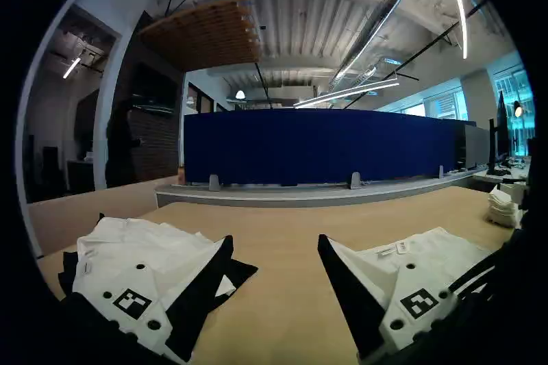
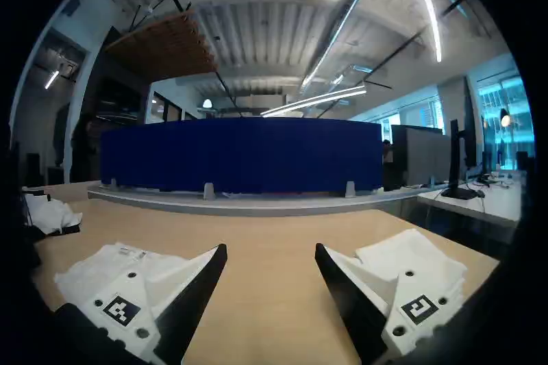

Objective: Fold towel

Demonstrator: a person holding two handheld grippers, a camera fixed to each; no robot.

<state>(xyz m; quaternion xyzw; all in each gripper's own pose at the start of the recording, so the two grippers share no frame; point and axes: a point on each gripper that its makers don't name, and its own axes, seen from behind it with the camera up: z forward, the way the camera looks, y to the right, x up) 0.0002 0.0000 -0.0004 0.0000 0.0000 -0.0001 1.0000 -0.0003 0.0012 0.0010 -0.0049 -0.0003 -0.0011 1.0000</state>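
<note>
Lying on the pale wood counter [image 1: 288,228], the towel [image 1: 438,240] is white, soft and slightly rumpled, with a small sewn tag near its far edge. In the left gripper view it spreads behind the finger on the view's right side. In the right gripper view a tagged towel [image 2: 89,266] lies behind the finger on the view's left side. More white cloth [image 1: 137,231] shows behind the other finger, and again in the right gripper view [image 2: 411,242]. The fingers [image 1: 137,290] cover its near edges, so I cannot tell whether it is one piece with the towel or whether any finger rests on it.

The left gripper [image 1: 274,242] and the right gripper [image 2: 270,250] both stand with their fingers wide apart, bare counter between them, holding nothing. Each finger is hard white plastic with bolt holes and a square black-and-white marker. The inner pads [image 1: 205,283] are black and wedge-shaped.

A small stack [image 1: 503,207] of folded white cloth sits far off and is cut by the view's rim. A crumpled white heap [image 2: 51,214] is too dim to make out. A matte blue partition [image 1: 322,146] runs along the counter's far side.
</note>
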